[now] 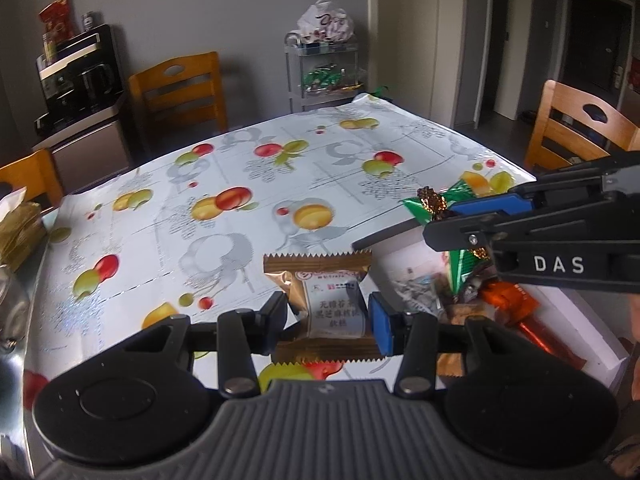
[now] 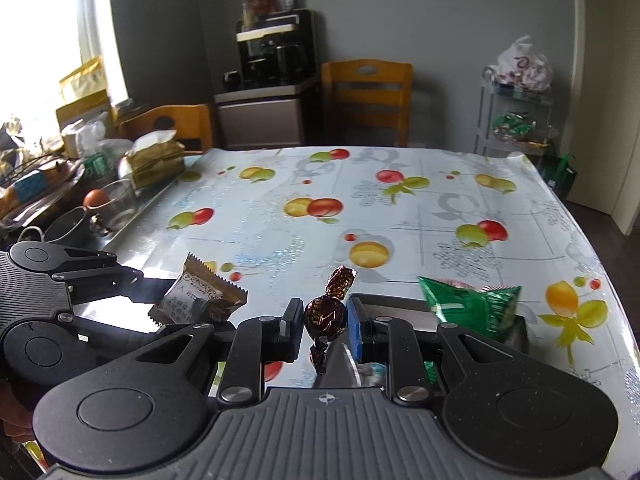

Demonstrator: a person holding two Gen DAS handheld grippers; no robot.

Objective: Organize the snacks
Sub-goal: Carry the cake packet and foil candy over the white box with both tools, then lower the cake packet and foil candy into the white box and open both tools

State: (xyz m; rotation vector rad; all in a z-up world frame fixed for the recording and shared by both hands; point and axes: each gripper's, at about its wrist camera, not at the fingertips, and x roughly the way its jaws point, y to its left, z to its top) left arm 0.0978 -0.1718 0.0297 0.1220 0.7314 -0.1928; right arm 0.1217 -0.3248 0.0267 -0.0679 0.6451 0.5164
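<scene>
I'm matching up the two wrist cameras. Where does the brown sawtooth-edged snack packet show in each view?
Left wrist view: brown packet at bottom centre, clamped in the left gripper.
Right wrist view: the same brown packet at lower left, held above the table by the left gripper reaching in from the left edge.
Shared landmark: the fruit-print tablecloth.

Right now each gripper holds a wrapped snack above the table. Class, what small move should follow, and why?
Probably carry both across and lower them onto bare tablecloth. The left gripper grips a brown biscuit packet, the right gripper a twist-wrapped chocolate; the cloth ahead is open.
</scene>
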